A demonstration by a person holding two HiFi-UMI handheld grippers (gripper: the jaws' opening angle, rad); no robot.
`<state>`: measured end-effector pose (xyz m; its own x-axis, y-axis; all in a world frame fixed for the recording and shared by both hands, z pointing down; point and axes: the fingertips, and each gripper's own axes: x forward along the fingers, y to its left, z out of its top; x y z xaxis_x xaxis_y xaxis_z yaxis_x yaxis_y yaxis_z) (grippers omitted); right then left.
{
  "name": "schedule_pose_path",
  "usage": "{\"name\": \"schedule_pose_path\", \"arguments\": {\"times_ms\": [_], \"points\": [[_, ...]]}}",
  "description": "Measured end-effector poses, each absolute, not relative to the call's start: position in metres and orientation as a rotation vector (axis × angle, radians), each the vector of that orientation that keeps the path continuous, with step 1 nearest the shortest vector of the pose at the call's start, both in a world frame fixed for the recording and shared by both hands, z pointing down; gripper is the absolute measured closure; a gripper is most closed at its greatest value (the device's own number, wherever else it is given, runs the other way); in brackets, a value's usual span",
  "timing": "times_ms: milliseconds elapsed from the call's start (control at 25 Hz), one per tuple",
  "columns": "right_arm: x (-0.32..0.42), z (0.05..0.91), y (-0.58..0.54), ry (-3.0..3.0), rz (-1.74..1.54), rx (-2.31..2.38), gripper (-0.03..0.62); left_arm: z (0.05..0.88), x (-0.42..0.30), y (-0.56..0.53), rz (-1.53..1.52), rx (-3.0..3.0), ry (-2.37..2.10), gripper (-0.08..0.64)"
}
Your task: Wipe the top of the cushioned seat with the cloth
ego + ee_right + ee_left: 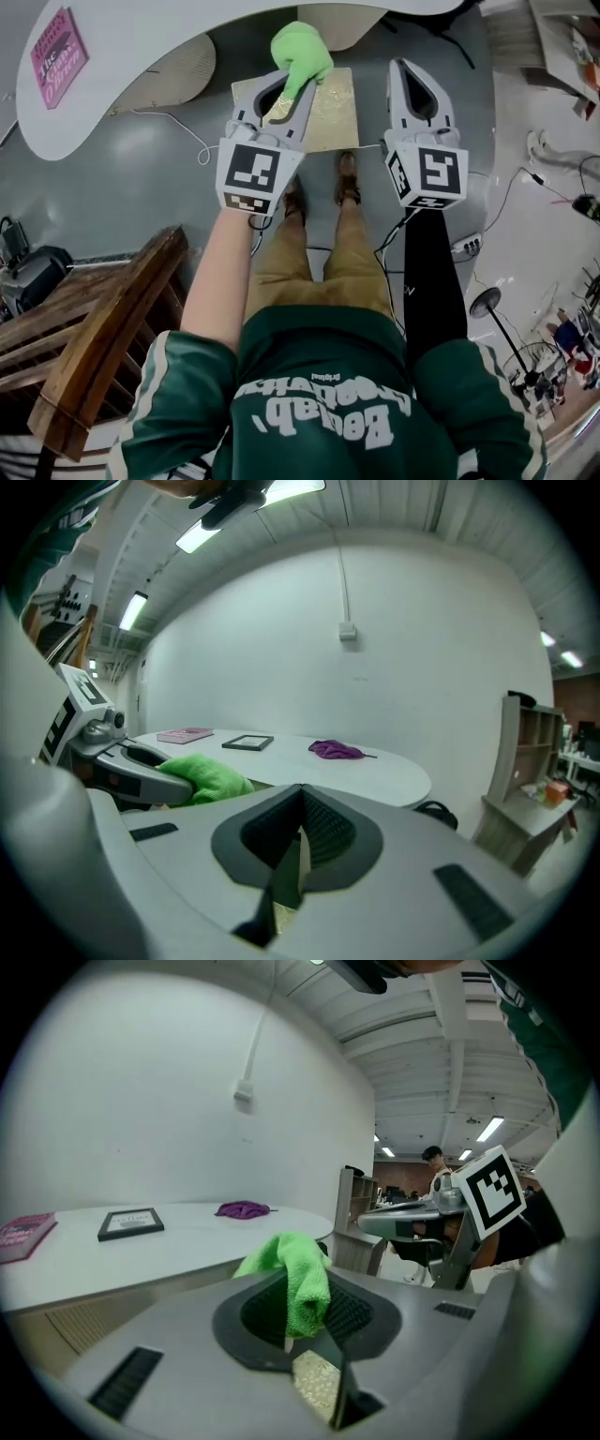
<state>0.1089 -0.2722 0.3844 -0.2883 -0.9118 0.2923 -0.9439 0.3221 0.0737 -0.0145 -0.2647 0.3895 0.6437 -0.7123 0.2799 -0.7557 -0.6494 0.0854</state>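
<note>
Top centre of the frame: my left gripper (296, 89) clamps the green cloth (302, 49) over the cushioned seat (335, 117); to its right hangs my right gripper (403, 67), jaws together, empty.

We find the room bright and evenly lit. Ceiling strip lights (202, 536) (blown out to plain white) shine from above in both gripper views, and the wall (375, 714) takes a smooth wash. Shadows are soft: a faint one lies on the floor (122, 197) below the worktop (141, 56) edge. The cloth (302, 49) glows a saturated green, its folds nearly lost. Both gripper views bulge like a fisheye, with black corners. The shells of the left gripper (307, 1309) and right gripper (298, 808), close to the lens, look soft. The head view bends at its edges.
</note>
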Motion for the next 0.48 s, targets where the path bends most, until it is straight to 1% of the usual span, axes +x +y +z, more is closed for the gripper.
{"name": "schedule_pose_path", "arguments": {"times_ms": [480], "points": [[0.152, 0.475, -0.285, -2.33, 0.343, 1.58, 0.584, 0.512, 0.045, -0.274, 0.502, 2.527, -1.147, 0.483]]}}
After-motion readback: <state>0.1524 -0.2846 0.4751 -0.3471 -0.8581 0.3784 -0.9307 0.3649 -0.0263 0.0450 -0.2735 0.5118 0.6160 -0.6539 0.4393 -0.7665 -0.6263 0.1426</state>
